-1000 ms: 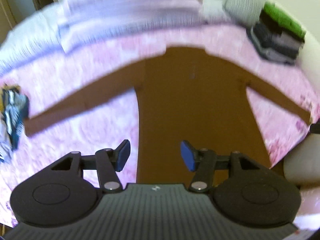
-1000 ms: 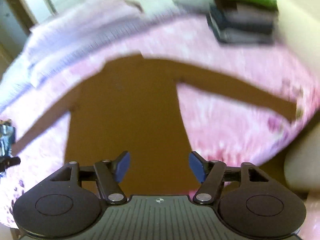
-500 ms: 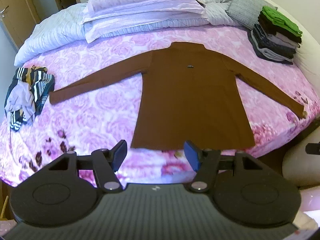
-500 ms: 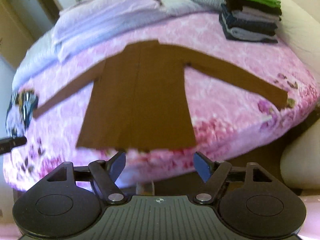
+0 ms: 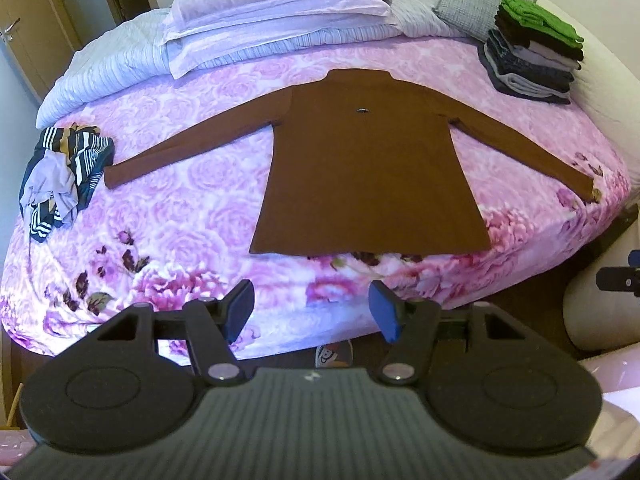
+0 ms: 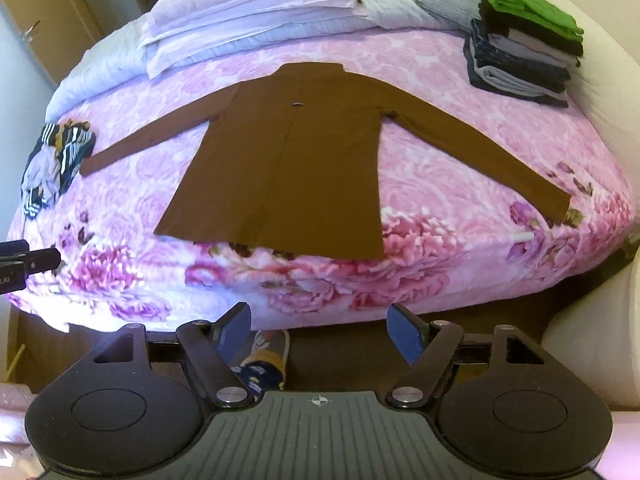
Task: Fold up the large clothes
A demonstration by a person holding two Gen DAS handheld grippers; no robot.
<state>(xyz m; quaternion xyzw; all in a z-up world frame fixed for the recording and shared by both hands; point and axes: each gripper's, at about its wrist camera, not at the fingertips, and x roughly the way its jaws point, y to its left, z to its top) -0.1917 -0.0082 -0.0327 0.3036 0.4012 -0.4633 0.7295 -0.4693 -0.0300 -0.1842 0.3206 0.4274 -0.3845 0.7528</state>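
A large brown long-sleeved garment (image 5: 370,168) (image 6: 296,164) lies flat and face up on the pink floral bed (image 5: 168,216) (image 6: 452,200), both sleeves spread out to the sides and the hem toward me. My left gripper (image 5: 311,312) is open and empty, held back over the bed's near edge, well short of the hem. Below the bed's front edge, my right gripper (image 6: 320,330) is also open with nothing between its fingers. Each gripper shows at the side of the other's view: the right gripper (image 5: 620,278) and the left gripper (image 6: 28,262).
A stack of folded clothes (image 5: 532,60) (image 6: 524,54) topped with green sits at the bed's far right. A crumpled striped garment (image 5: 60,176) (image 6: 52,160) lies at the left edge. Pillows and a quilt (image 5: 272,16) fill the head of the bed. Slippers (image 6: 264,360) lie on the floor.
Both grippers have pulled back from over the brown garment to beyond the bed's front edge. The garment stays spread flat, and both grippers remain open.
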